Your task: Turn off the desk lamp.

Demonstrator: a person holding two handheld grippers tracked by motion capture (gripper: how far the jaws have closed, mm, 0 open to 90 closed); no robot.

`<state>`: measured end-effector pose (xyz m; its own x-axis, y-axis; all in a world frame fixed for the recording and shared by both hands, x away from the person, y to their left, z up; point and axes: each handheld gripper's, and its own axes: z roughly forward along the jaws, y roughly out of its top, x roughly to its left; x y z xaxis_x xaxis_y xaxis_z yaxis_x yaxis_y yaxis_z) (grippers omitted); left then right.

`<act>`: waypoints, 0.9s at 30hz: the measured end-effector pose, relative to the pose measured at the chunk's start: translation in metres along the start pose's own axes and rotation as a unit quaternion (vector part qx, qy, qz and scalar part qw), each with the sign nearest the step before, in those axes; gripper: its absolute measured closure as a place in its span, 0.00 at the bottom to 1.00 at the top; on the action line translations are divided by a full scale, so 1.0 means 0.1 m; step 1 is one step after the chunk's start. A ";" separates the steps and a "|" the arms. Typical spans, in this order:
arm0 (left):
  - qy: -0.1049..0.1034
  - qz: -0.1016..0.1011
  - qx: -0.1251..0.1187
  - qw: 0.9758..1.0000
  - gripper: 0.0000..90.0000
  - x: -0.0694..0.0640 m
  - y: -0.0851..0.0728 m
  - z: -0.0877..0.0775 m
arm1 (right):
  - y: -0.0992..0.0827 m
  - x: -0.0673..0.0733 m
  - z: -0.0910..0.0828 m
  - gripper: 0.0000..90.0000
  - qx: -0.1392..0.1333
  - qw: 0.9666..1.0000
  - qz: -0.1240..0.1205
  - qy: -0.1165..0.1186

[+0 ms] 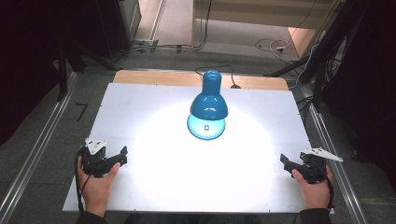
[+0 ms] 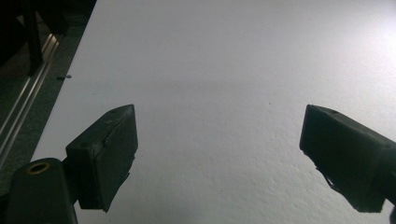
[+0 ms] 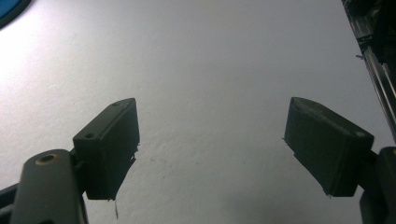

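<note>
A blue lamp (image 1: 208, 105) is seen on the white surface (image 1: 140, 107), near the middle of the far edge. Its round base (image 1: 206, 128) is set flat on the surface, and its shade is tipped down over the base. A big bright ring of light is thrown on the middle of the surface. A dark cord (image 1: 232, 79) is seen behind the lamp, at the far edge.

The left tongs (image 1: 122, 155) are held in the left hand (image 1: 95, 184) near the front left corner of the surface. The jaws are spread wide apart, and nothing is held between them. In the left gripper view, the left tongs (image 2: 219, 154) are seen over bare white surface, and the left edge of the surface is seen beside them.

The right tongs (image 1: 286, 162) are held in the right hand (image 1: 315, 186) near the front right corner. The jaws are spread wide too, and nothing is gripped. In the right gripper view, the right tongs (image 3: 210, 149) are seen over the bare surface, and a small bit of the blue base (image 3: 11, 9) is seen in the top left corner. Both tongs are kept well apart from the lamp.
</note>
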<state>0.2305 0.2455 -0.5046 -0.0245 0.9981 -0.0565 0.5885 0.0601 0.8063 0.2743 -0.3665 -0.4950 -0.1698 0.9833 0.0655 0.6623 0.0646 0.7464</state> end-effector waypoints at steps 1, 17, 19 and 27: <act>0.000 0.000 0.000 1.000 0.13 0.00 0.00 0.00 | 0.00 0.00 0.00 0.19 -0.001 1.000 -0.003 0.000; -0.017 -0.026 -0.029 0.999 0.13 0.02 0.02 -0.03 | 0.02 0.07 0.00 0.19 -0.004 1.000 -0.009 0.007; -0.019 -0.028 -0.032 0.999 0.13 0.01 0.02 -0.04 | 0.04 0.10 -0.01 0.19 -0.008 1.000 -0.012 0.009; -0.023 -0.028 -0.027 0.999 0.13 0.01 0.02 -0.02 | 0.10 0.22 0.03 0.19 -0.009 1.000 -0.016 0.022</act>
<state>0.2302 0.2468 -0.5020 -0.0182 0.9917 -0.1275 0.5420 0.1169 0.8322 0.2795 -0.3437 -0.4882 -0.2239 0.9721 0.0700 0.6433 0.0935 0.7599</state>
